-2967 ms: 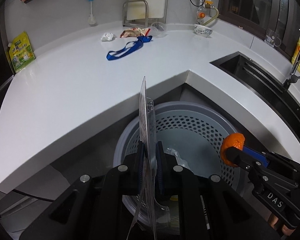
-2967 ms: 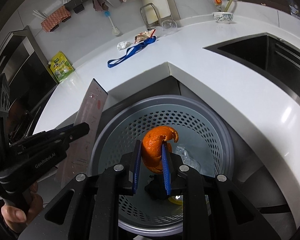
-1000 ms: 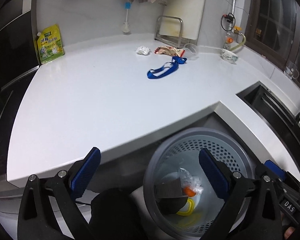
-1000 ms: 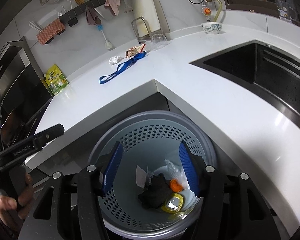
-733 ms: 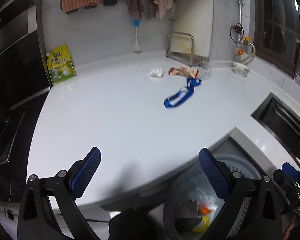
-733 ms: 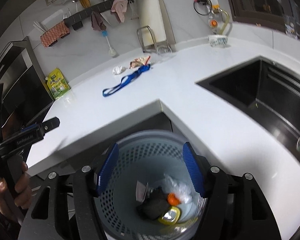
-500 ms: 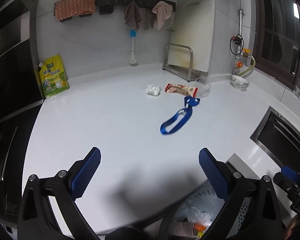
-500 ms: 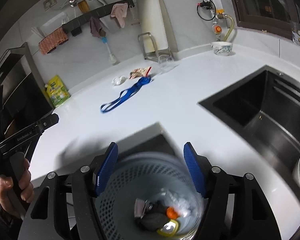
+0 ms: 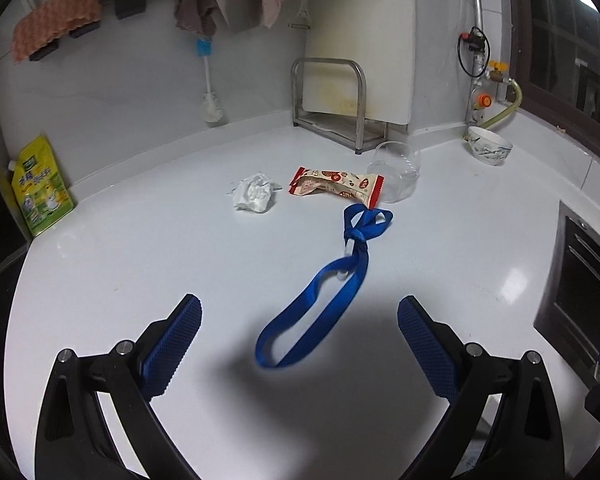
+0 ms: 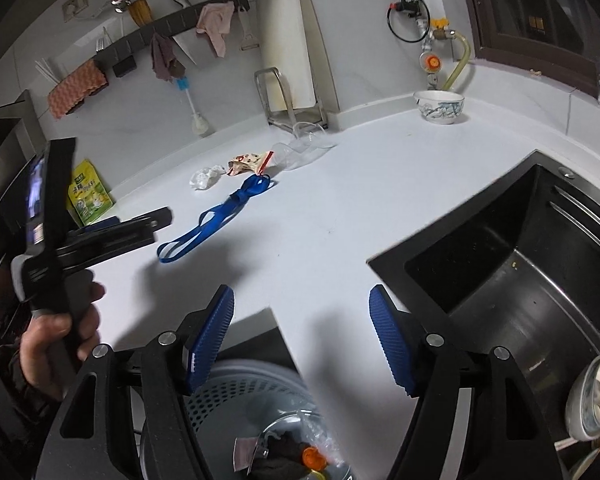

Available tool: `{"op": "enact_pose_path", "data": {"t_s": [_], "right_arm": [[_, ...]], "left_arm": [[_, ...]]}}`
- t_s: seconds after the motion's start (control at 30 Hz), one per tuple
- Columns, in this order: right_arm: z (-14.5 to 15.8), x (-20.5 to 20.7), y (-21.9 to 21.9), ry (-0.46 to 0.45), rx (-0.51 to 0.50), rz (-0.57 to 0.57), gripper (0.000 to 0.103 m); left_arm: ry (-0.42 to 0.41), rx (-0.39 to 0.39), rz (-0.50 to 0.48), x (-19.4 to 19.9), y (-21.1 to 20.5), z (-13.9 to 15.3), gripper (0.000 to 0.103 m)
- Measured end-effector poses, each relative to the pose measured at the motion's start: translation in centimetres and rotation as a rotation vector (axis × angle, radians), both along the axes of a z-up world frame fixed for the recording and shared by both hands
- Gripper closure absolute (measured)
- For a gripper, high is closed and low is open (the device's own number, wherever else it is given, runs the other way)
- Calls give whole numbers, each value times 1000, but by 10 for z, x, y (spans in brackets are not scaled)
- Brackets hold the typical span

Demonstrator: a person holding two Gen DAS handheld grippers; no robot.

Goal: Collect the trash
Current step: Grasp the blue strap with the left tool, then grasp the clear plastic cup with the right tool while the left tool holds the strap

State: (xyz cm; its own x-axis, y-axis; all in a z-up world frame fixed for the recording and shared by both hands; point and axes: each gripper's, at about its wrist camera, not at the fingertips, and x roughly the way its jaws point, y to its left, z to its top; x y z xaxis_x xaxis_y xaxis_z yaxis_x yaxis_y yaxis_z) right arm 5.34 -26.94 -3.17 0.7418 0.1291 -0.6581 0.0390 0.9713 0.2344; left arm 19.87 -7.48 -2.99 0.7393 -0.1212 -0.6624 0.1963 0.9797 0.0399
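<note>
Left gripper [image 9: 299,324] spread wide; blue ribbon [image 9: 318,288] lies diagonal, knot far-right.

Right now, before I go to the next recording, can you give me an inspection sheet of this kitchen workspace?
Surface: white countertop, L-shaped, no spills seen.
Job's things: blue ribbon loop, crumpled tissue, snack wrapper and clear plastic cup on its side lie on the counter; perforated trash basket below the counter edge already holds scraps.
Clutter: patterned bowl, green refill pouch, cutting board rack.
Grippers: left gripper open and empty, above the ribbon; right gripper open and empty.
Cables: nothing seen.
Surroundings: dark sink, hanging cloths.
</note>
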Motion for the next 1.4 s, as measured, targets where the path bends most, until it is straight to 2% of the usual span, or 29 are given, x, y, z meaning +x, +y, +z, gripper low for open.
{"op": "enact_pose_path", "data": {"t_s": [0.17,0.43,0.63,0.7,0.8,0.9,1.03,1.13,1.3,1.4], "right_arm": [[-1,41,-12,3,18,13,36],[-4,97,-36,26,46,17,36],[-10,117,-47,41,35,8,36],[-12,126,-49,47,34,3,36],[-16,140,-50,57,48,3,36],[-24,162,-48,83,89,8,36],[-33,194,-42,104,105,-2,36],[-38,219,-38,120,124,-12,36],[-39,264,-29,130,163,-46,36],[-41,286,-27,138,198,-85,36]], "left_arm": [[26,15,6,30,-15,-9,6],[132,19,-19,77,-40,-31,8],[164,29,-22,96,-47,-43,39],[184,32,-35,101,-49,-47,57],[186,-1,-51,102,-45,-46,78],[172,-10,-54,103,-38,-43,87],[122,11,-22,102,-24,-38,88],[117,0,-2,105,-13,-33,88],[23,62,57,104,-3,-19,88],[10,41,63,104,4,-14,88]]}}
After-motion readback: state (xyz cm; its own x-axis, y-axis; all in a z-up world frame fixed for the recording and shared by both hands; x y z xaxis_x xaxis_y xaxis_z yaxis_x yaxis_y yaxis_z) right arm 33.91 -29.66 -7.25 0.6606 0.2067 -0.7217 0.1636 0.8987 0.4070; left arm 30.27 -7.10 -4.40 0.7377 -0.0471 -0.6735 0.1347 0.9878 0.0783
